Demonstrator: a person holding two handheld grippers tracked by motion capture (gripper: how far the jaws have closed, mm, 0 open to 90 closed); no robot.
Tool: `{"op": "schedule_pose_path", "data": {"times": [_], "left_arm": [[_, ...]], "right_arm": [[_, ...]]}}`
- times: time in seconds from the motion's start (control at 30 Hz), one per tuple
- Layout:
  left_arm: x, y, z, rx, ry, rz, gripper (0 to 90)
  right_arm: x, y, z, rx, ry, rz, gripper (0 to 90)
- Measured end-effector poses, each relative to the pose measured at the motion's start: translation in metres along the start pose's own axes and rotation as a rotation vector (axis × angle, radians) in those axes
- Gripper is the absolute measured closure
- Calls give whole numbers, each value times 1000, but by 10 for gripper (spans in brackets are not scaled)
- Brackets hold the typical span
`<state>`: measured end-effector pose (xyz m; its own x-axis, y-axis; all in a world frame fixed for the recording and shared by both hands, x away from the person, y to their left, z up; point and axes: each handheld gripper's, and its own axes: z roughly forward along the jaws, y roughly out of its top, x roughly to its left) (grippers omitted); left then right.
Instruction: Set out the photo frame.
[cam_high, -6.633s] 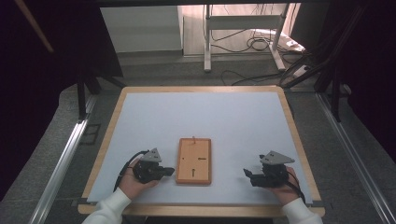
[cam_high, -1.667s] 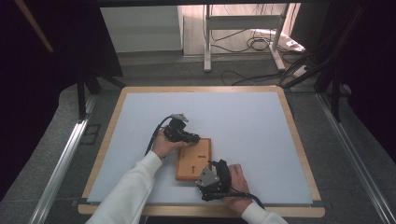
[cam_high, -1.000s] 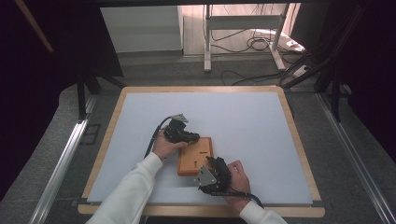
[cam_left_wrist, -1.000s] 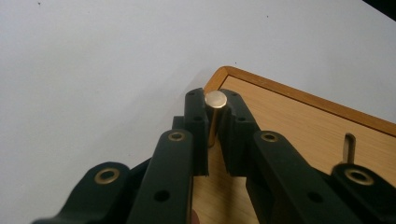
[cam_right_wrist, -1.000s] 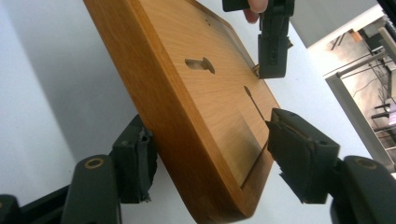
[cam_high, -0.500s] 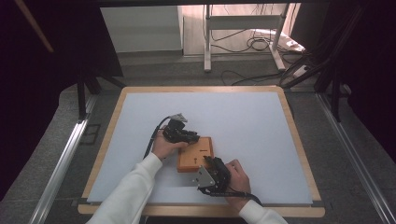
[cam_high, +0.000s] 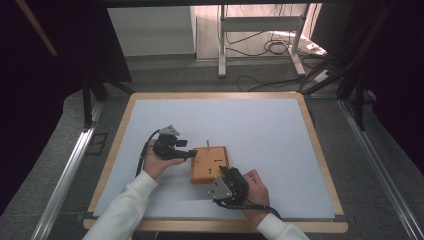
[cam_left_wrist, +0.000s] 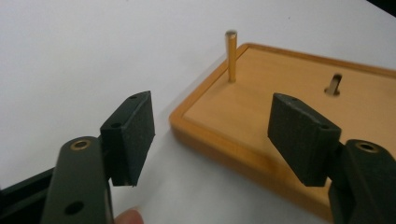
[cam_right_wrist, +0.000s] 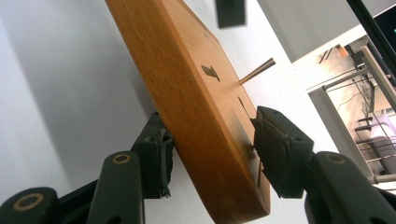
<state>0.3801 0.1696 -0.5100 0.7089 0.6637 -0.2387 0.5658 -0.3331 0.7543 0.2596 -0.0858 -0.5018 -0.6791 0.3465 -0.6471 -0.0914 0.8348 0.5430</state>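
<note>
Table (cam_high: 280, 125) with a pale white top and light wooden rim, seen from above. Flat rectangular orange-brown wooden board (cam_high: 210, 163) sits near the front centre of it, with a raised border, a thin brass-coloured peg (cam_high: 207, 144) standing upright at its far left corner, and small dark slots cut in its face.

Left gripper (cam_high: 191, 154), black, held in the person's left hand (cam_high: 156, 162), lies just left of the board, pointed at its left edge. In the left gripper view the jaws stand wide apart with nothing between them; one pad (cam_left_wrist: 128, 135) is over the white surface, the other over the board (cam_left_wrist: 280, 112). Peg (cam_left_wrist: 230, 56) rises beyond them; a slot with a metal piece in it lies further right. A fingertip shows at the bottom edge.

Right gripper (cam_high: 224, 172), black with a grey three-cornered plate, held in the right hand (cam_high: 256, 192), meets the board's near edge. In the right gripper view its jaws straddle the board's edge (cam_right_wrist: 205, 140), one pad beneath, one above; both look close to the wood, but firm contact cannot be told. White sleeves enter from the bottom.
</note>
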Motion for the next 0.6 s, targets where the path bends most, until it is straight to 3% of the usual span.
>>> {"op": "schedule_pose_path", "data": {"times": [0.37,0.6], "left_arm": [[-7,-30,-29,-3,63,36,302],[-7,-53,-38,34,106,62,300]], "right_arm": [[-3,0,0,-2,5,6,490],[-6,0,0,-5,12,3,495]]}}
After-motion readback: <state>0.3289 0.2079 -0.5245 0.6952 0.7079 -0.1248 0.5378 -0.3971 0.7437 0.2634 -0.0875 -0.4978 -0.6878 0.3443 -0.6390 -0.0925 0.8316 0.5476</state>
